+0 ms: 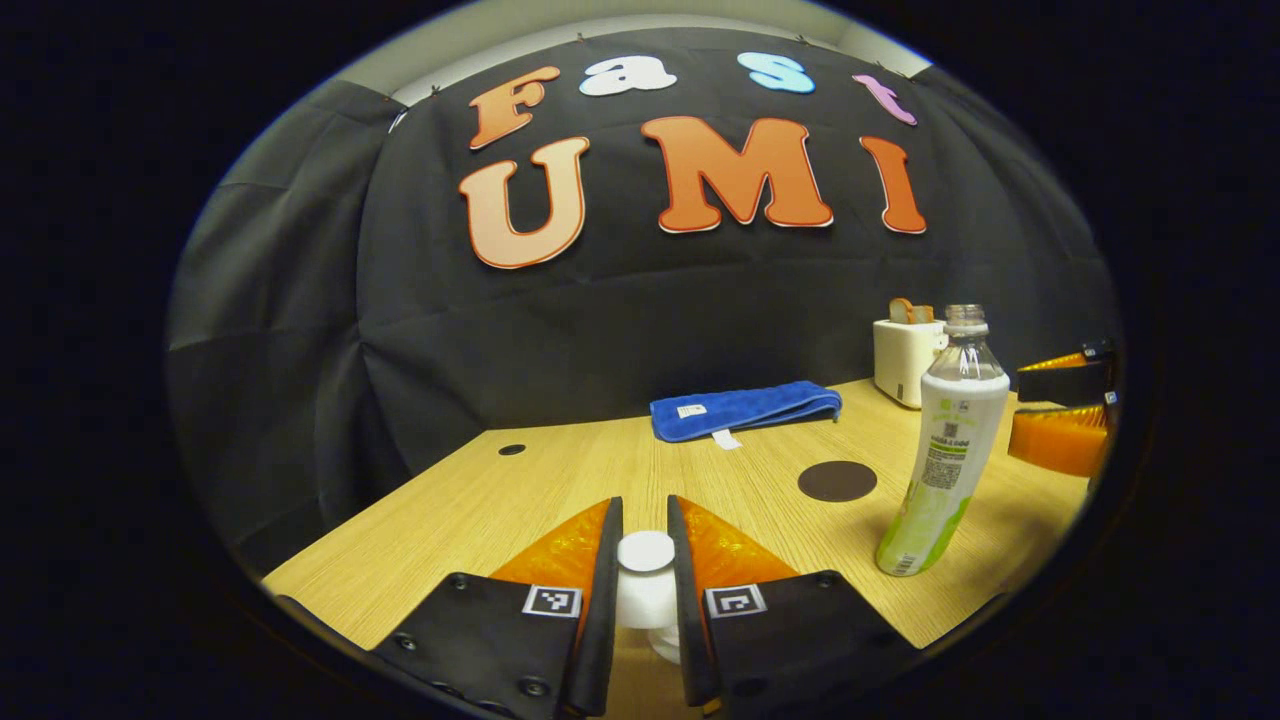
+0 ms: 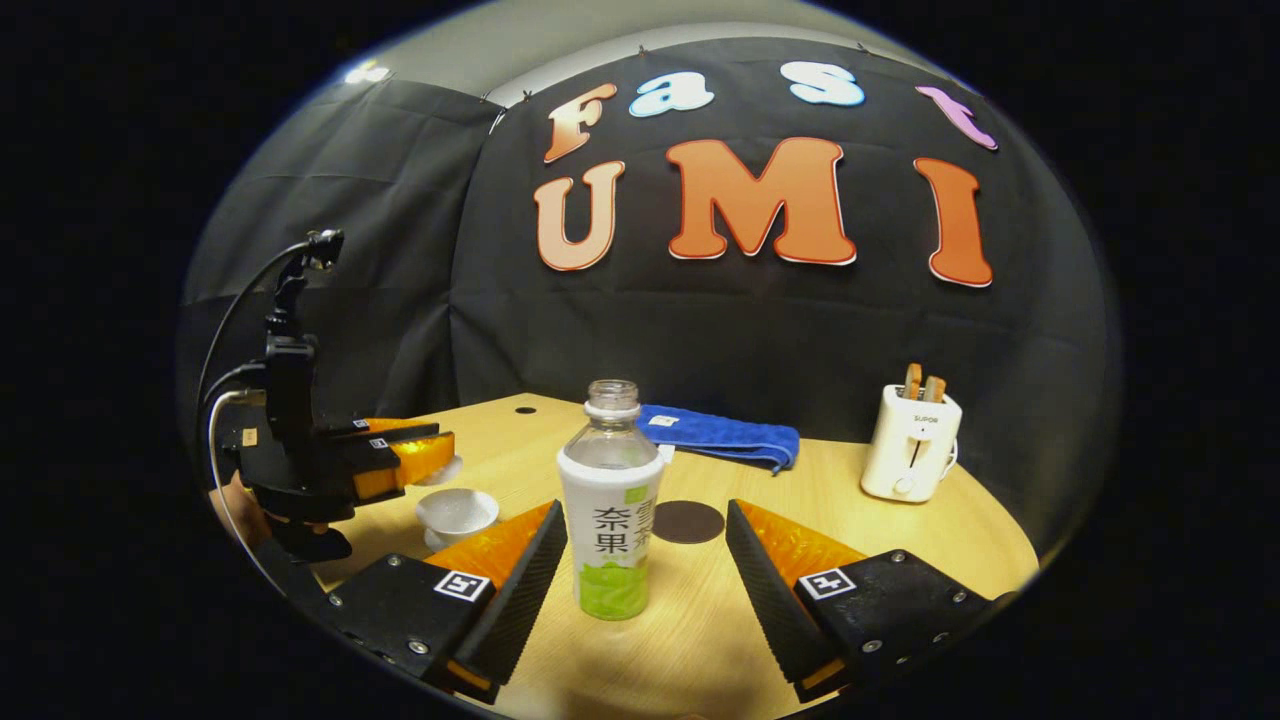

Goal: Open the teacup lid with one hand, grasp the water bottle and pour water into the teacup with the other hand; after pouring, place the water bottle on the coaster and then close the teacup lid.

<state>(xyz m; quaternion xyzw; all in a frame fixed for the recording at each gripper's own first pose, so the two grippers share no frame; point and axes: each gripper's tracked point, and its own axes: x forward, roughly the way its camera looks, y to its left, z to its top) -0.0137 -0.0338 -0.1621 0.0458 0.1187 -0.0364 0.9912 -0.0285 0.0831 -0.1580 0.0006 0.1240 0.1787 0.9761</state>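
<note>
L hand-held gripper point(image 1: 645, 560) clenched on lid point(image 1: 646, 575) knob, both fingers pressing it; seen from right gripper view it holds the lid raised above and just left of the open teacup point(image 2: 457, 512). Teacup sits on saucer near table point(image 2: 700, 640) front-left edge. R hand-held gripper point(image 2: 645, 560) released, fingers wide apart, either side of bottle point(image 2: 612, 500), not touching. Bottle upright on table, no cap, label wrapped. Dark round coaster point(image 2: 688, 521) just behind bottle. Blue towel point(image 2: 722, 434) folded near wall; white toaster point(image 2: 911, 445) w/ bread at back right.
</note>
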